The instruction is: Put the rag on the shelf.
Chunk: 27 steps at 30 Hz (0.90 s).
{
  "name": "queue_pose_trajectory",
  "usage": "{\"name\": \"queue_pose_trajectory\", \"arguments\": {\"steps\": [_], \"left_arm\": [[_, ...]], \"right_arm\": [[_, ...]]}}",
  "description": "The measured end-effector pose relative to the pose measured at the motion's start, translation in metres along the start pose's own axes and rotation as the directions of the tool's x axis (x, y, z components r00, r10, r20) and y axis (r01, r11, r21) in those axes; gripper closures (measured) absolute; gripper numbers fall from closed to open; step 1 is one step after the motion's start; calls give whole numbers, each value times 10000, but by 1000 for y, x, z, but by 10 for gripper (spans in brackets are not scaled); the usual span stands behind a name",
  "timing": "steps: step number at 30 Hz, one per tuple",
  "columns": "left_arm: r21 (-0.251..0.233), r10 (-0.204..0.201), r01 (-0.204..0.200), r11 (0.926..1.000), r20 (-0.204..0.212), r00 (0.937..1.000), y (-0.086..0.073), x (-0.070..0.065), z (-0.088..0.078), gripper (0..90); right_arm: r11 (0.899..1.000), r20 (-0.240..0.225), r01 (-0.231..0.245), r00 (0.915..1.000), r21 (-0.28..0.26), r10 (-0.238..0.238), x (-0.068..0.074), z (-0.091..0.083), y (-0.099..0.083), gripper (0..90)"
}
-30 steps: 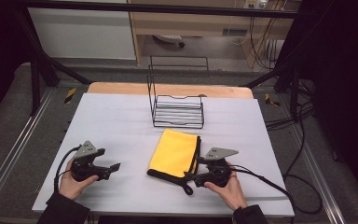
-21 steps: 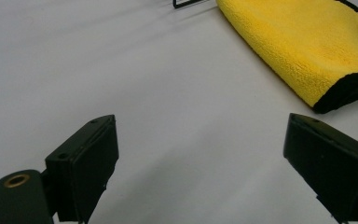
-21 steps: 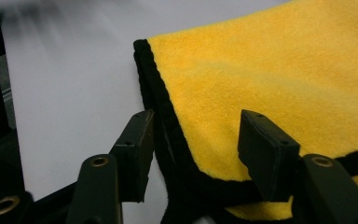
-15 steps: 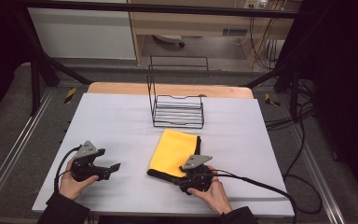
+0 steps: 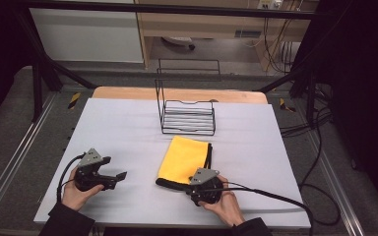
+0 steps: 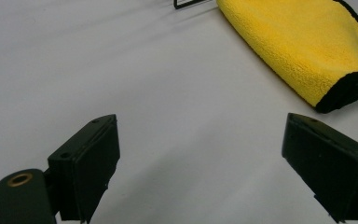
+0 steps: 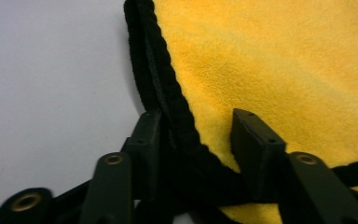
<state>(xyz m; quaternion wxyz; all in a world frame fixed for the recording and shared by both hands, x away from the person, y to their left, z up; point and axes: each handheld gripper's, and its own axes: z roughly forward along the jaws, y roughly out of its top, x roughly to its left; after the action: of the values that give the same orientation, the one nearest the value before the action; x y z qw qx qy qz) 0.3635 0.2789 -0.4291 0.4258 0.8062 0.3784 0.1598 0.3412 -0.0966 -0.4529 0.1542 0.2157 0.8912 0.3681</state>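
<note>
A: Starting at the lower left of the high view, what's there?

B: The left gripper (image 5: 109, 175), held in the person's left hand (image 5: 76, 191) on the white table cover (image 5: 123, 132); in the left gripper view its jaws stand wide apart over bare cover, nothing between them.

A: And in the middle?

B: The wire rack (image 5: 187, 110) stands upright in the upper centre, its base holding nothing; just below it lies the folded yellow cloth (image 5: 184, 158) with black trim, flat on the cover.

A: The right side?

B: The right gripper (image 5: 197, 183), in the right hand (image 5: 225, 205), sits at the cloth's lower edge, lower centre; in the right gripper view the jaws straddle the cloth's black hem (image 7: 168, 88), partly closed with a gap between; whether they pinch it yet I cannot tell; its cable (image 5: 270, 194) trails right.
</note>
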Motion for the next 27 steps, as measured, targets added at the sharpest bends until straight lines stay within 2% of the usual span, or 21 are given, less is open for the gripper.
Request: {"name": "queue_pose_trajectory", "arguments": {"steps": [3,4,6,9,11,13,16,19,22,23,24,27], "left_arm": [[32,-49,49,10000,31,10000,0,0,0,117],[38,-64,63,10000,44,10000,0,0,0,117],[55,-121,121,9999,65,9999,0,0,1,125],[37,-267,266,9996,187,9995,2,-4,1,136],[38,-228,227,9997,217,9995,3,-5,1,138],[65,-190,188,9998,288,9994,5,-9,1,141],[170,-201,194,9997,392,9990,7,-14,3,142],[171,-225,218,9996,425,9988,8,-17,4,145],[180,-290,283,9994,441,9986,11,-22,6,153],[198,-338,329,9993,447,9984,12,-24,7,162],[216,-428,418,9989,476,9979,13,-28,8,167],[337,-498,480,9983,559,9972,19,-40,13,186]], "right_arm": [[9998,-10,174,9998,79,-173,-4,-1,1,671],[9998,-10,174,9998,79,-173,-4,-1,1,671],[9998,-160,126,9998,121,-124,-7,-1,3,729],[9999,-393,-24,9992,151,30,-9,-3,4,770],[9999,-521,-86,9986,60,89,-10,-5,5,780],[9999,-836,-18,9965,-153,5,-10,-12,7,790],[9999,-1225,102,9924,-119,-116,-9,-21,7,793],[9998,-1569,-59,9876,-164,32,-9,-26,3,792],[9998,-1574,-161,9874,-105,143,-10,-29,-5,768],[9992,-1487,-378,9883,-147,352,-11,-26,-9,694],[9990,-1540,-444,9871,-58,430,-11,-23,-10,668],[9968,-1700,-711,9834,-354,641,-10,-24,-9,545]]}}
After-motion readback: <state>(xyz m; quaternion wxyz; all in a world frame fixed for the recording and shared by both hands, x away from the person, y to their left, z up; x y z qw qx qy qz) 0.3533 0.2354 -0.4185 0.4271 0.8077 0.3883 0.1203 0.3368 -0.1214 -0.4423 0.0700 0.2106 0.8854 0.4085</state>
